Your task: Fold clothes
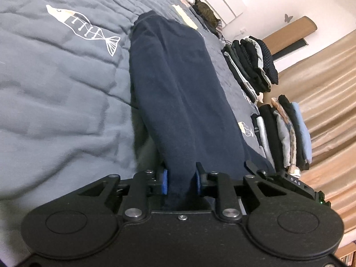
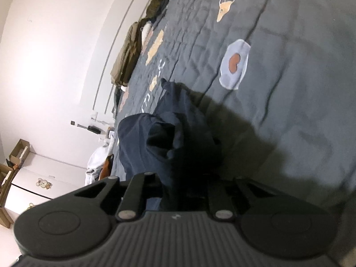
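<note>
A navy garment (image 1: 178, 84) lies in a long narrow strip on the grey-blue quilt (image 1: 55, 102), running away from me. My left gripper (image 1: 180, 181) is shut on its near end, with a fold of cloth pinched between the blue pads (image 1: 164, 181). In the right wrist view the same navy garment (image 2: 155, 138) bunches up in front of my right gripper (image 2: 180, 189). Its cloth runs down between the jaws, which are shut on it, and fabric and shadow hide the fingertips. The right gripper's black housing (image 1: 293, 181) shows beside the left one.
Two stacks of folded clothes (image 1: 251, 62) (image 1: 282, 133) stand along the quilt's right side, before a beige curtain (image 1: 329, 93). An olive jacket (image 2: 126, 55) and a white heap (image 2: 98, 162) lie at the bed's wall side. A white cabinet (image 2: 44, 178) bears cardboard boxes (image 2: 19, 151).
</note>
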Available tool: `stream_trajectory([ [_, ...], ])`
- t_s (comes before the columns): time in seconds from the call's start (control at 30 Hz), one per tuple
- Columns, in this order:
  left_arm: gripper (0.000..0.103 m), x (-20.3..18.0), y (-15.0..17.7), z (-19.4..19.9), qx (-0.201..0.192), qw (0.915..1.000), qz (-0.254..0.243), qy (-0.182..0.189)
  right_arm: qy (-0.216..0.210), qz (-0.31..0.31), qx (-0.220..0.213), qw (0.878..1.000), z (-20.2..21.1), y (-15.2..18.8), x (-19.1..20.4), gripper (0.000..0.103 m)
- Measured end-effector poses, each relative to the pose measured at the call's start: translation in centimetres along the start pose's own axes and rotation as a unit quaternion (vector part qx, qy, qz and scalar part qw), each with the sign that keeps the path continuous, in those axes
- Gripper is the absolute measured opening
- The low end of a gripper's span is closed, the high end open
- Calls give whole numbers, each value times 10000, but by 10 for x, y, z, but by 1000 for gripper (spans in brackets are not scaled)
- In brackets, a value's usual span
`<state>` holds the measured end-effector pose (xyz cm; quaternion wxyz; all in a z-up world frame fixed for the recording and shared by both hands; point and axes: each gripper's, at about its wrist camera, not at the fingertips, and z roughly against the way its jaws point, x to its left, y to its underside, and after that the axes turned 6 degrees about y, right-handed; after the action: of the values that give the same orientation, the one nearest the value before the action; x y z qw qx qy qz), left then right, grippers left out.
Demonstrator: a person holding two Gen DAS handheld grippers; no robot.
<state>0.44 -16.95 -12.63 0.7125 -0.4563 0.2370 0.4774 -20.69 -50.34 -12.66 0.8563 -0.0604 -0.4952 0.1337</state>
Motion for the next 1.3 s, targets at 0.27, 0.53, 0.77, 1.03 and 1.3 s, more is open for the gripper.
stream_trajectory([
  [0.27,21,-16,11,33,302,9984,-427,-200,278,328,324,9986,31,33,17,14],
  [0.53,21,-15,33,60,486,9957,-636,-473,509,406,554,9963,55,72,13,14],
  [0.77,26,-10,48,58,769,9877,-929,-998,1048,814,639,9891,49,86,12,22],
  [1.03,41,-26,57,73,496,9742,-1640,-1471,1392,1344,625,9791,62,84,22,35],
  [1.3,53,-45,58,75,236,9689,-1949,-1504,1611,1667,319,9722,84,72,29,38],
])
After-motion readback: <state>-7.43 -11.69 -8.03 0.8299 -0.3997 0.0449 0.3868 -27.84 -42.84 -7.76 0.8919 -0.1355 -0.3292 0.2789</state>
